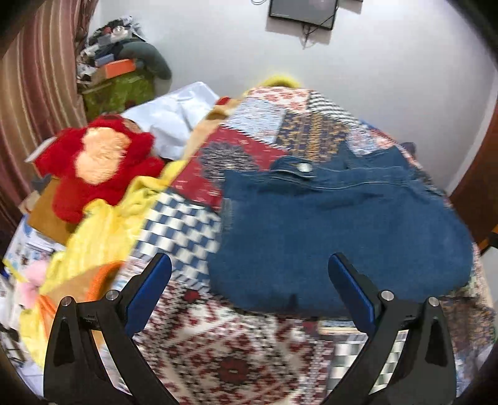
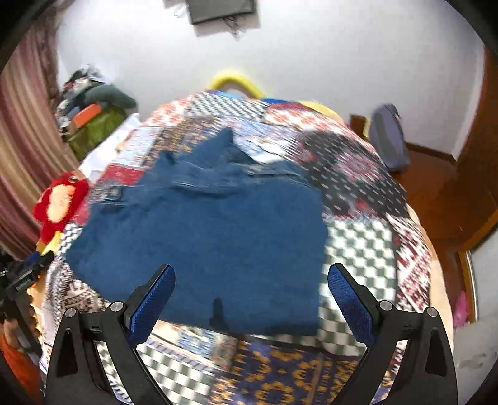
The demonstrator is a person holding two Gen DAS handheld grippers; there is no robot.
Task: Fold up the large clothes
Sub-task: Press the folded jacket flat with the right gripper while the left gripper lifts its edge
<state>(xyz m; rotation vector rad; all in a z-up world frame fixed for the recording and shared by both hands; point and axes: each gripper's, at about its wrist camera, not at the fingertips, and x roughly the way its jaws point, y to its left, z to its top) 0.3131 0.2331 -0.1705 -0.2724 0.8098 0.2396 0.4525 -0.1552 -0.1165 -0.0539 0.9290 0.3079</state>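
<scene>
Two grippers hang above the quilt [image 1: 218, 358], both spread wide and holding nothing — the left gripper [image 1: 249, 271] over the near left edge of the denim [image 1: 326, 224], the right gripper [image 2: 250, 280] over its near edge. The denim, a blue garment folded into a rough rectangle, lies flat on the quilt, its button [image 1: 304, 168] and collar end on the far side. Left of the denim a red plush [image 1: 93, 162] rests at the quilt's edge, with yellow cloth [image 1: 99, 230] bunched just beside it. Beyond the quilt, on the wall, hangs a dark screen [image 1: 303, 12] — blurred, as is most of the scene.
</scene>
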